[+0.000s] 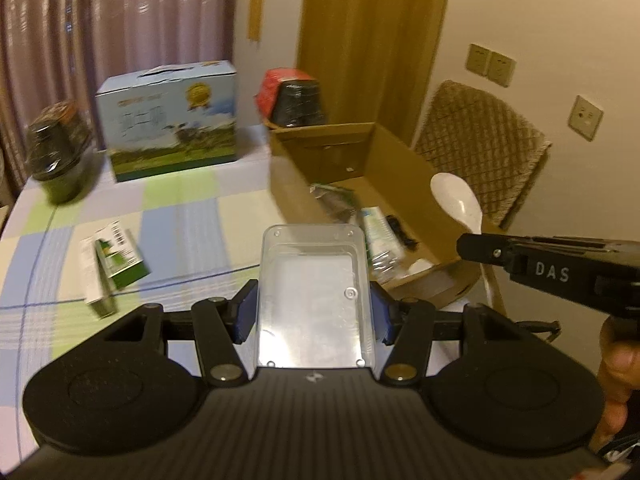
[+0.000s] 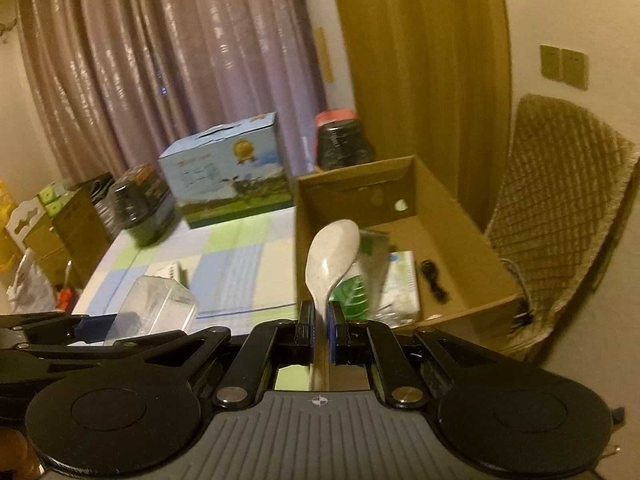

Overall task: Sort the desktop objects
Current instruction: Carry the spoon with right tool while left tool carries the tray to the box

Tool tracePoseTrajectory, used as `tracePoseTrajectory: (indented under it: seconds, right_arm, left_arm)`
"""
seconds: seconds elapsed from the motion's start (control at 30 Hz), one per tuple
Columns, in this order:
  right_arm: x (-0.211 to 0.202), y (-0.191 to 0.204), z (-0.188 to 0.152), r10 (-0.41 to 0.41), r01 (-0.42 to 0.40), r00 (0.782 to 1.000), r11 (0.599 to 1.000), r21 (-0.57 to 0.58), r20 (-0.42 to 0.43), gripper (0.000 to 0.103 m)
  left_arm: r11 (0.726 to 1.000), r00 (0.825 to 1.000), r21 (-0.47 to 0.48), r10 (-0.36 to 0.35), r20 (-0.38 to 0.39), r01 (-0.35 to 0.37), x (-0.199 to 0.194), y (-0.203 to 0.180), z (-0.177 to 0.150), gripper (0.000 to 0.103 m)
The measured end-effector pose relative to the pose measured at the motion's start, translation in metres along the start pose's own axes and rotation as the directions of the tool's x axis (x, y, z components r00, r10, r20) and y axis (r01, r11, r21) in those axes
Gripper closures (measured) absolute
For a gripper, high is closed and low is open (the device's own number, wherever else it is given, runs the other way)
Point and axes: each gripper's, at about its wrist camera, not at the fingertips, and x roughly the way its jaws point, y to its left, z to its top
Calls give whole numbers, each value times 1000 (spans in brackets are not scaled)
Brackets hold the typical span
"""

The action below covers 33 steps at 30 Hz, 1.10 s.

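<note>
My left gripper [image 1: 314, 312] is shut on a clear plastic box [image 1: 314, 292] and holds it above the checked tablecloth, left of an open cardboard box [image 1: 400, 160]. My right gripper [image 2: 319, 322] is shut on the handle of a white spoon [image 2: 330, 258], bowl up, in front of the cardboard box [image 2: 452, 220]. The spoon [image 1: 458, 200] and right gripper [image 1: 480, 246] show at the right of the left wrist view. The clear box [image 2: 160, 306] and left gripper show at lower left of the right wrist view. A small green and white carton [image 1: 112, 268] lies on the table.
The cardboard box holds green and white packets [image 2: 384, 280] and a black cable [image 2: 434, 280]. A blue gift box [image 1: 168, 120], a dark wrapped jar [image 1: 56, 152] and a red-lidded jar [image 1: 296, 96] stand at the back. A woven chair [image 1: 480, 144] is at the right.
</note>
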Motion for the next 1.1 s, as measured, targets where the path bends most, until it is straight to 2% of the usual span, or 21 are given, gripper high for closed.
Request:
tracePoseTrajectory:
  seconds: [0.43, 1.1]
  right_arm:
    - [-5, -46, 17, -60, 60, 998, 998, 8, 29, 100]
    - [25, -89, 41, -84, 84, 996, 996, 8, 8, 100]
  left_arm:
    - [997, 998, 40, -69, 2, 68, 29, -42, 24, 51]
    - [993, 995, 62, -99, -10, 99, 72, -68, 52, 51]
